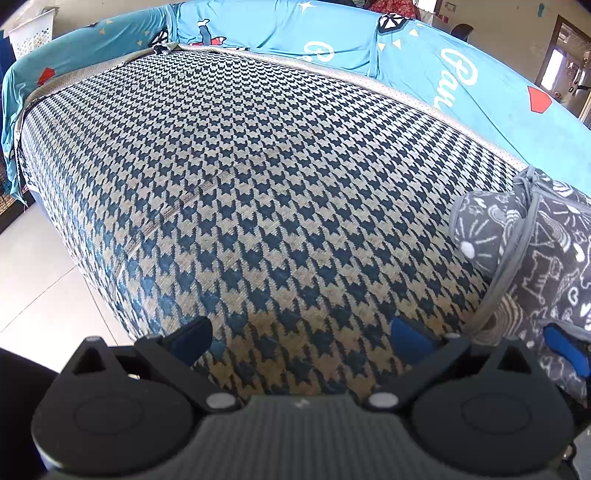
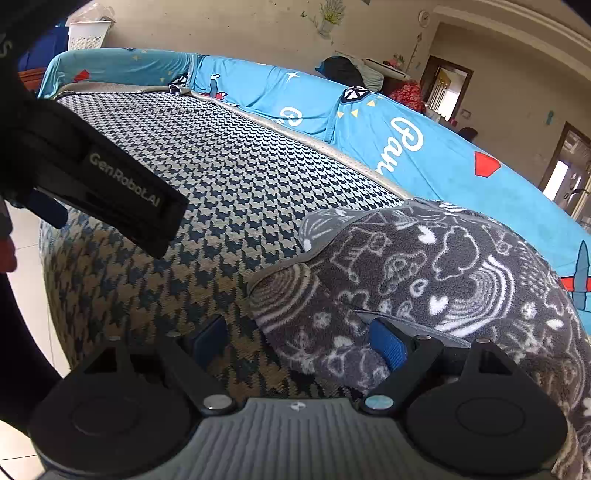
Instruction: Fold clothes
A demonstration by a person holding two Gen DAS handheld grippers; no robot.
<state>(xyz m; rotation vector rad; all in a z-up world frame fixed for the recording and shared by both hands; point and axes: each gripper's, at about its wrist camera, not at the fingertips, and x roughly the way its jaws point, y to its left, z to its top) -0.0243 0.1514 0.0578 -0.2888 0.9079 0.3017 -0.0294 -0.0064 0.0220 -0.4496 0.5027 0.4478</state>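
A grey fleece garment with white doodle print lies bunched on the right part of a houndstooth mat; in the left wrist view the garment shows at the right edge. My right gripper is open at the garment's near edge. Its right finger's blue pad is tucked under a fleece fold, and its left finger is over bare mat. My left gripper is open over the mat, left of the garment and holding nothing. The left gripper's black housing hangs above the mat.
The mat covers a sofa seat with a blue printed cover over its back and arm. The front edge drops to a pale tiled floor on the left. A white perforated basket stands behind the sofa, and doorways lie far right.
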